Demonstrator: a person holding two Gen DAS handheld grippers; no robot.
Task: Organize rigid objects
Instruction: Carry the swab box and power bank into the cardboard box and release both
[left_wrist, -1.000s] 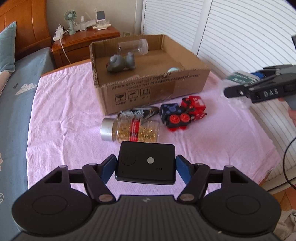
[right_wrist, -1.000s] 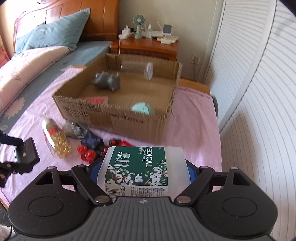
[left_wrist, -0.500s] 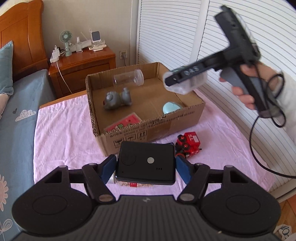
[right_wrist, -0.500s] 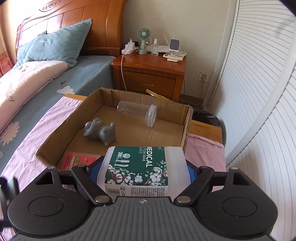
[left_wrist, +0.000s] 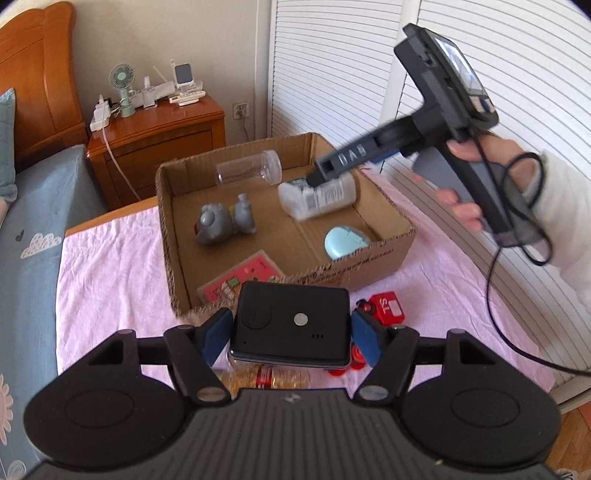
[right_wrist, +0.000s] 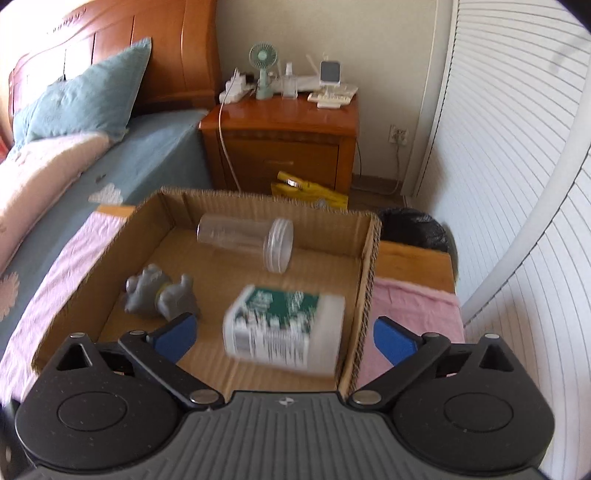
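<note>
Right gripper (right_wrist: 284, 334) over box (left_wrist: 369, 254), jaws just sprung wide, blue pads clear of swab tub (right_wrist: 284, 328). Tub blurred between and just beyond the jaws, seemingly mid-drop onto box floor, beside right wall. Left gripper (left_wrist: 291, 332) jaws part closed on black device (left_wrist: 291, 328), short of the box's near wall.

Risks, as judged: tub rolling or bouncing on landing into clear jar (right_wrist: 247, 240) beyond the jaws, or into grey toy (right_wrist: 159, 295) just left of them. Right pad catching the cardboard wall on the way out, being close above it. Device striking the near wall if carried in low. Cable (left_wrist: 495, 295) trailing from right hand (left_wrist: 465, 184) snagging a box corner.

Room: open floor ahead of left jaws only between red card (left_wrist: 240, 280), blue case (left_wrist: 345, 240) and toy. Bottle (left_wrist: 266, 380) and red toy truck (left_wrist: 384, 310) on pink cloth (left_wrist: 110, 277) under and right of left jaws, still outside the box.
</note>
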